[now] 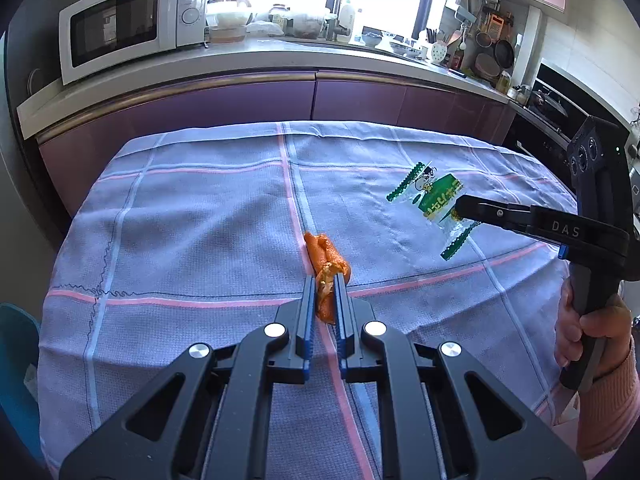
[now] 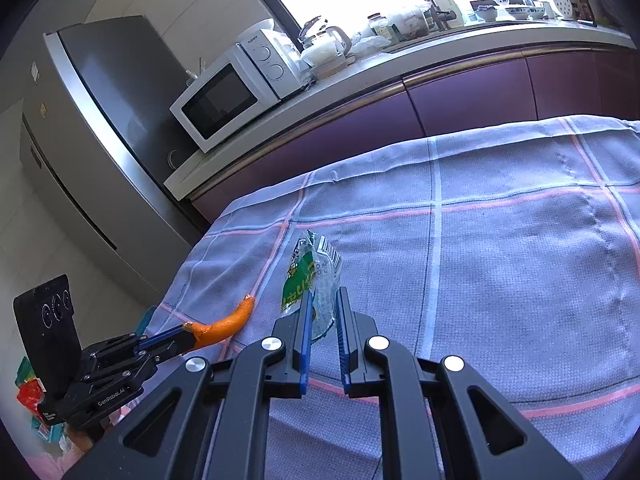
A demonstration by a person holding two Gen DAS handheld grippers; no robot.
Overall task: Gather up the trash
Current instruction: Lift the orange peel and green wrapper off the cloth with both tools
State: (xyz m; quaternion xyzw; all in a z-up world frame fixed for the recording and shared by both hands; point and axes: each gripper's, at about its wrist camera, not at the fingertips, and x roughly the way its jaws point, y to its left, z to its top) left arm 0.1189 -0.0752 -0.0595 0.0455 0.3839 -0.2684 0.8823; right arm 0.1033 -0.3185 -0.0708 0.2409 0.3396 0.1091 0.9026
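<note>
The left gripper (image 1: 323,280) is clenching a curled orange strip of fruit peel (image 1: 326,264), holding it just above the checked lilac tablecloth (image 1: 192,216) near the table's middle. To the right, the right gripper (image 2: 323,295) is pinching a clear plastic wrapper with green print (image 2: 310,276), lifting it off the cloth.

Home kitchen, microwave (image 1: 132,20), fridge (image 2: 92,128), countertop (image 1: 280,56)
</note>
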